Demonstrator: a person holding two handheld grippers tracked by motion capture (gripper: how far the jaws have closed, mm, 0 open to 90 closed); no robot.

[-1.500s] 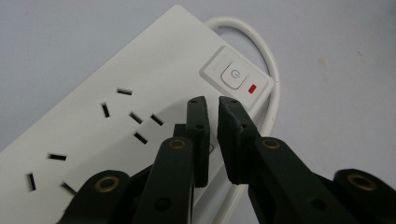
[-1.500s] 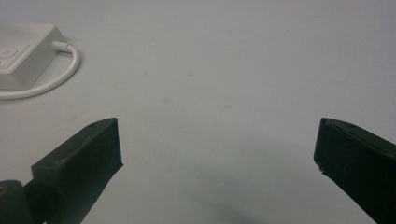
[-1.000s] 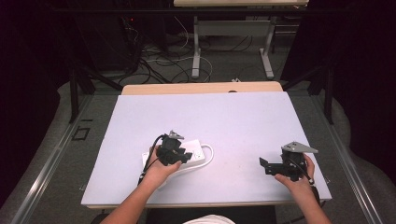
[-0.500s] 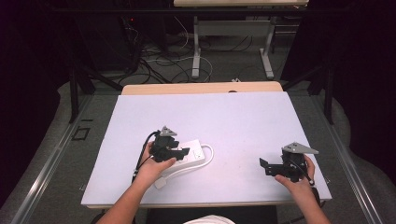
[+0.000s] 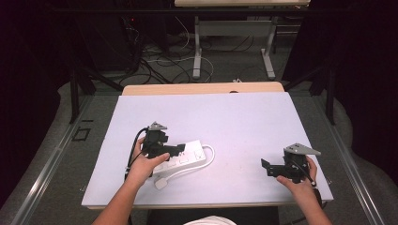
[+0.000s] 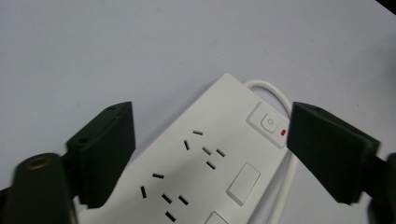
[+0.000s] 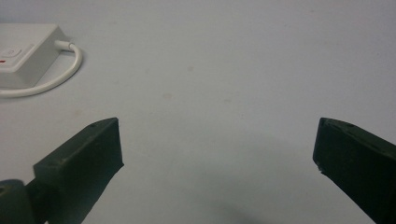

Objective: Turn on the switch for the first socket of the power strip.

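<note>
white power strip (image 5: 182,160) lay on the desk (image 5: 234,122), its near end hidden under the left gripper (image 5: 174,151), whose fingers had just been opening wide above it; right gripper (image 5: 265,167) fingers wide, empty.

Power strip (image 6: 210,163) — near end cut off by frame edge

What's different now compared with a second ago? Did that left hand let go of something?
The left gripper has shifted a little up the table over the white power strip, and its jaws have just been opening; they now stand wide on either side of the strip without pressing it. The power strip, its cord and the right gripper, open over the bare table, stayed put.
</note>
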